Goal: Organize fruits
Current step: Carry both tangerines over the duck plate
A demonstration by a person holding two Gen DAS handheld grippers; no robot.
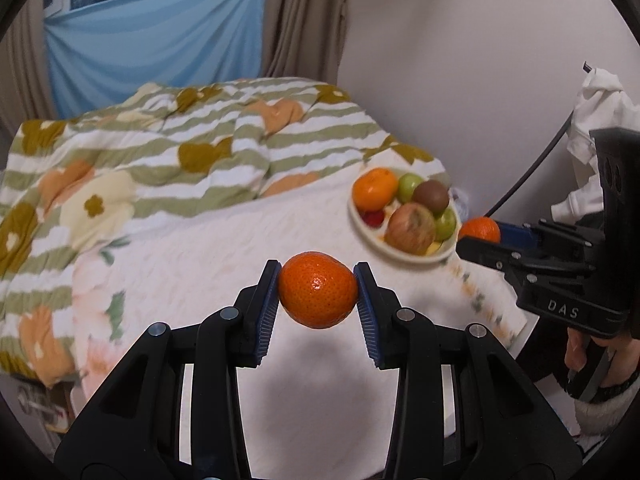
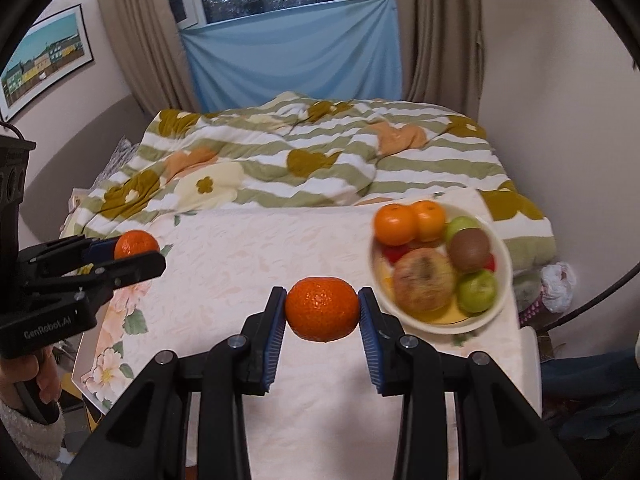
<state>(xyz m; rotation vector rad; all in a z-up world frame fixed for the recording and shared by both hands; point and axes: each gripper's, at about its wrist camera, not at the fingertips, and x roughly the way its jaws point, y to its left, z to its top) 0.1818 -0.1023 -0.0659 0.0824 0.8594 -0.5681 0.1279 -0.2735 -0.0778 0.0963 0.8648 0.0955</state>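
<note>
Each gripper holds a small orange tangerine above the white floral cloth. My left gripper [image 1: 317, 295] is shut on one tangerine [image 1: 317, 295], its blue pads [image 1: 269, 304] pressing both sides. My right gripper [image 2: 322, 309] is shut on a second tangerine [image 2: 322, 309]. In the right wrist view the left gripper [image 2: 134, 250] shows at the left with its tangerine [image 2: 136, 243]. In the left wrist view the right gripper [image 1: 480, 236] shows at the right with its tangerine [image 1: 479, 229]. A white bowl [image 2: 502, 248] of oranges, green apples, a kiwi and a reddish apple sits at the right.
The cloth-covered table [image 2: 240, 248] stands against a bed with a green striped floral quilt [image 2: 320, 152]. Blue fabric and beige curtains hang at the window behind. The bowl [image 1: 400, 254] sits near the table's right edge. A hand [image 2: 40, 384] grips the left tool.
</note>
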